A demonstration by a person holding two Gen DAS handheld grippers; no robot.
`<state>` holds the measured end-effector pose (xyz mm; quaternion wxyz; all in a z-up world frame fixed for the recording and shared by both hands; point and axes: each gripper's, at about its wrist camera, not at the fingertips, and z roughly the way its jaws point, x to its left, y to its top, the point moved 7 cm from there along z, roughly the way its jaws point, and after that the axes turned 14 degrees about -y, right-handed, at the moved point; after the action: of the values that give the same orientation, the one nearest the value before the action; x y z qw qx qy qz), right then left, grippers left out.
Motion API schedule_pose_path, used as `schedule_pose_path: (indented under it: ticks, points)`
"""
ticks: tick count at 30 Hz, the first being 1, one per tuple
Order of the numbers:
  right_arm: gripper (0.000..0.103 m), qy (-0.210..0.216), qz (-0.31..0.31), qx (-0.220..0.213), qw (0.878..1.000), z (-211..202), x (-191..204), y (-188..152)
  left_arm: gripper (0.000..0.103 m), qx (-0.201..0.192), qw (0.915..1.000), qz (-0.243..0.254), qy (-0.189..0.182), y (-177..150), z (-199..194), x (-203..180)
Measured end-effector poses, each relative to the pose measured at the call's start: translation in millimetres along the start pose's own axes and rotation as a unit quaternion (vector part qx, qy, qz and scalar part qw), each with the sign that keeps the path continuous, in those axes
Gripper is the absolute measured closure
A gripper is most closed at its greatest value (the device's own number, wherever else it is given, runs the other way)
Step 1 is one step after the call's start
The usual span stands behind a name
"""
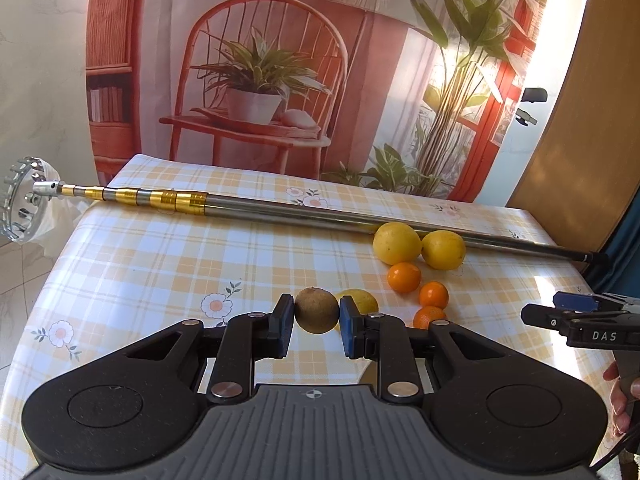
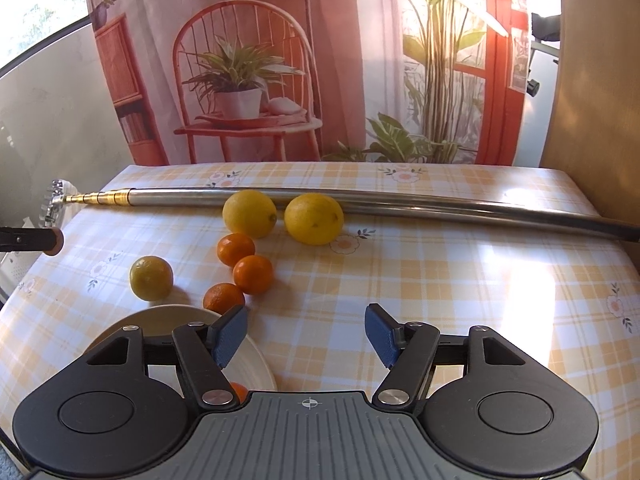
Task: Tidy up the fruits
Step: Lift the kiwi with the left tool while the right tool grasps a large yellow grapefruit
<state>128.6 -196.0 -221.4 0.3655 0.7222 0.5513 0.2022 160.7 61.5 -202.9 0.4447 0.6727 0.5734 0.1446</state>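
Left wrist view: your left gripper pinches brown round fruit across its middle, lifted above checked tablecloth. Fruit looks small, firm, light; rough skin should hold, so keep squeeze gentle. Right gripper spread, nothing between pads, hovering over plate. Watch tangerines, lemons, greenish lemon: round, could roll. Metal pole lies behind fruit, touching lemons.

brown fruit: held aloft | lemons, tangerines: on cloth
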Motion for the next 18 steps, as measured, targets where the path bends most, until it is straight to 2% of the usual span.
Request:
schedule_pose_path:
  ticks: [2, 4, 6, 12, 18]
  points:
    - [0.037, -0.001, -0.002, -0.006, 1.0, -2, 1, 3, 0.077, -0.003, 1.0, -0.005, -0.001, -1, 0, 1]
    - [0.028, -0.002, 0.0, -0.013, 1.0, -4, 0, 6, 0.077, -0.005, 0.9999, -0.01, -0.002, -1, 0, 2]
    - [0.007, 0.0, 0.003, -0.019, 1.0, -5, 0, 10, 0.077, -0.009, 0.9999, -0.011, 0.002, -2, -1, 2]
    - [0.004, -0.011, -0.039, -0.054, 0.998, -2, 4, 26, 0.077, -0.017, 0.9997, -0.012, 0.009, -3, 0, -1]
    - [0.004, 0.032, -0.08, -0.086, 0.993, 11, 8, 36, 0.077, -0.017, 0.9994, -0.025, 0.015, -5, 3, 2]
